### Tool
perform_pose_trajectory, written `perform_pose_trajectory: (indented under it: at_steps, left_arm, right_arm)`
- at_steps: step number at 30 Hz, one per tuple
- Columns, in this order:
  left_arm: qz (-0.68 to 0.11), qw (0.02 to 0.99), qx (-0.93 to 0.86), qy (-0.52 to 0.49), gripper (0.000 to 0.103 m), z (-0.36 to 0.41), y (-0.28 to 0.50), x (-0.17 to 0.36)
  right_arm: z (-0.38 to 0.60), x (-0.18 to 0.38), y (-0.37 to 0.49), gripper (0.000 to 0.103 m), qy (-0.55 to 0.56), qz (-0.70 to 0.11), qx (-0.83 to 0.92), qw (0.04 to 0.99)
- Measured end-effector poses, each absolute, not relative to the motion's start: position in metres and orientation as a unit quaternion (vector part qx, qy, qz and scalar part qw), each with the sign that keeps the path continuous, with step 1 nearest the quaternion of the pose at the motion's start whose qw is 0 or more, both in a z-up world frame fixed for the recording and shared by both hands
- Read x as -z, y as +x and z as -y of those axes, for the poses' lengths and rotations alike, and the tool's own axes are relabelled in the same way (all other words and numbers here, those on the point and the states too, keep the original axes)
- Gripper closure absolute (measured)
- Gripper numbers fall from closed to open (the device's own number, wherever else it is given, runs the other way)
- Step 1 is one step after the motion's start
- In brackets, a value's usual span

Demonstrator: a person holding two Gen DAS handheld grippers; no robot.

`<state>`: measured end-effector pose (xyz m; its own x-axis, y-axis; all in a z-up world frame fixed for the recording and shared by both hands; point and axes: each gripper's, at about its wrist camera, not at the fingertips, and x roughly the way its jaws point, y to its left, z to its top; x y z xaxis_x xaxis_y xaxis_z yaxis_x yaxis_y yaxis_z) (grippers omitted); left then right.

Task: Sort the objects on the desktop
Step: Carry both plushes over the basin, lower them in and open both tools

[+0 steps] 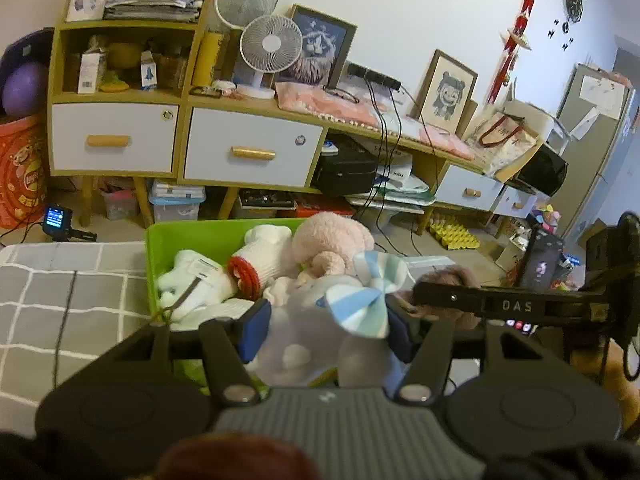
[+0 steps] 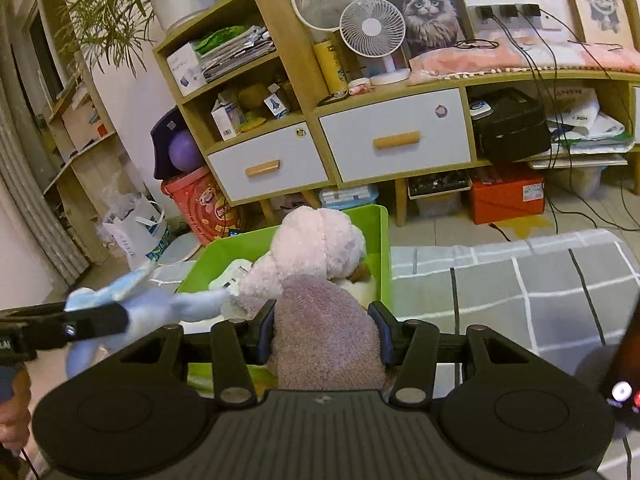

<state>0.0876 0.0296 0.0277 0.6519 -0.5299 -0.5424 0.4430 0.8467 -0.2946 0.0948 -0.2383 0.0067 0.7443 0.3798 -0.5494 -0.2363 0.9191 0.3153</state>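
Left gripper (image 1: pixel 326 324) is clamping a pale blue plush (image 1: pixel 304 332) | right gripper (image 2: pixel 326 330) is clamping a pink plush (image 2: pixel 320 280) | both toys are hanging over the near edge of the green bin (image 2: pixel 380 248), directly ahead | the right one is reaching deeper in.

Quick count, going off the green bin (image 1: pixel 160 248) as the reference point. One bin, on the grey checked bed (image 1: pixel 60 304). Plush toys in or right over it: a white one with a red collar (image 1: pixel 264 258), a pink one (image 1: pixel 332 240), a pale blue one with a striped bow (image 1: pixel 304 332), and a mauve one (image 2: pixel 324 328), so four that I can make out. Two tongs, left (image 1: pixel 326 328) and right (image 2: pixel 326 330), one plush each. Behind the bin: two white fans (image 1: pixel 270 46), two framed pictures (image 1: pixel 320 46), and four white drawers (image 1: pixel 114 138) on the cabinet.
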Motion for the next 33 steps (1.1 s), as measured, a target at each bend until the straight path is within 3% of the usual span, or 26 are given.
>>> perform_pose_trajectory:
  at_steps: [33]
  left_arm:
    - [-0.35, 0.881, 0.283, -0.145, 0.05, -0.027, 0.143, 0.038]
  right_arm:
    - [0.201, 0.038, 0.133, 0.055, 0.068, -0.341, -0.177, 0.921]
